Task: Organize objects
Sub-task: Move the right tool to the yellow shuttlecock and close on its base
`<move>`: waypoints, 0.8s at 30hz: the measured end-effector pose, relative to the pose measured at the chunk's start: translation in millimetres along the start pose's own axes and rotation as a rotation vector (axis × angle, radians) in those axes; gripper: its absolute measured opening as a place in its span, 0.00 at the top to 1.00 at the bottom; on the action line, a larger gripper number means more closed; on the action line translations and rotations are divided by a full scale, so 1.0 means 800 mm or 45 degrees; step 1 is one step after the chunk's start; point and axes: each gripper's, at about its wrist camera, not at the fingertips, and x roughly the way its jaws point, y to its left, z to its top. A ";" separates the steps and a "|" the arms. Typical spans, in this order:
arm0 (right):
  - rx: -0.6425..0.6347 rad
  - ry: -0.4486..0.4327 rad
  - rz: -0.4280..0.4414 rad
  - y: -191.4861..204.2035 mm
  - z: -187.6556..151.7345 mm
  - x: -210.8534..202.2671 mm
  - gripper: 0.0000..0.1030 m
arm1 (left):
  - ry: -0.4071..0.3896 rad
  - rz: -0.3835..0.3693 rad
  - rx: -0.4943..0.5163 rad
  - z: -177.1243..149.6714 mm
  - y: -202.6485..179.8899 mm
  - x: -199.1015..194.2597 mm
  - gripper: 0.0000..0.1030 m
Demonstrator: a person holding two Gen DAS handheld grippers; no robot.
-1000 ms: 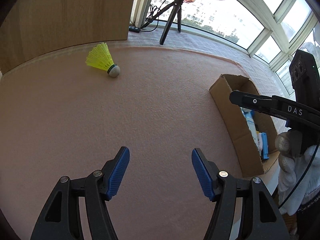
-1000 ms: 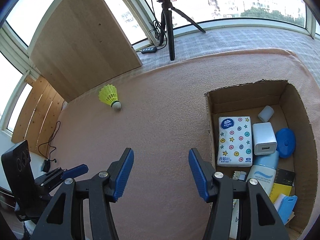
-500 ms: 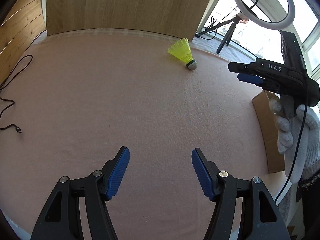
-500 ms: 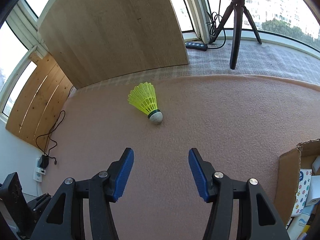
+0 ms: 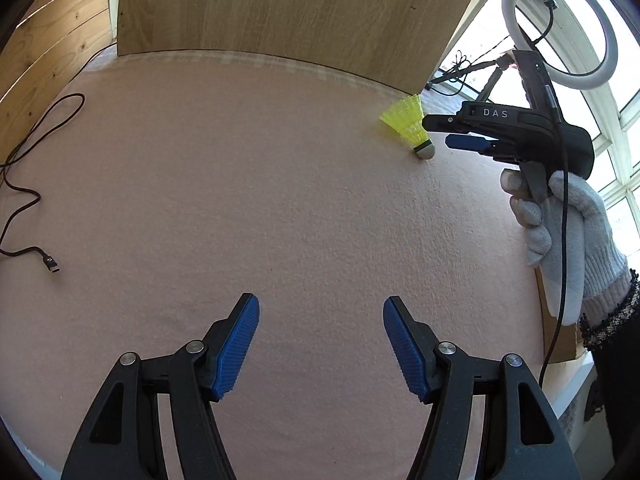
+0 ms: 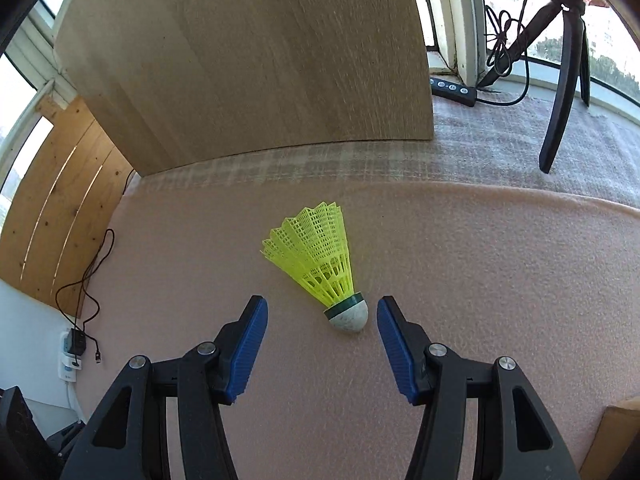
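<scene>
Right tongs (image 6: 322, 334) gape around the shuttlecock (image 6: 320, 264) (cork near one pad), untouched; next: close. Left tongs (image 5: 321, 340) open, empty

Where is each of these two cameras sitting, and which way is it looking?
Left wrist: rides the left tool, looking down over the pink blanket; shows its own open fingers, plus the right tool in a gloved hand.
Right wrist: rides the right tool, aimed at the yellow shuttlecock; only its open fingers show.
Shared: shuttlecock, blanket, wooden board.
</scene>
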 end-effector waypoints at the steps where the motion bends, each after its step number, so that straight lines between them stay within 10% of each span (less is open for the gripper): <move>1: -0.017 0.012 -0.014 0.003 0.001 0.006 0.49 | 0.003 -0.001 -0.005 0.001 0.001 0.001 0.34; 11: -0.070 0.061 -0.102 0.012 0.000 0.035 0.49 | 0.010 -0.008 -0.014 0.010 -0.002 0.009 0.34; 17: -0.031 0.091 -0.055 0.004 -0.007 0.033 0.75 | 0.014 -0.011 -0.010 0.013 -0.010 0.017 0.34; 24: 0.004 0.110 0.025 -0.003 -0.030 0.019 0.75 | 0.011 -0.024 0.017 0.021 -0.029 0.029 0.34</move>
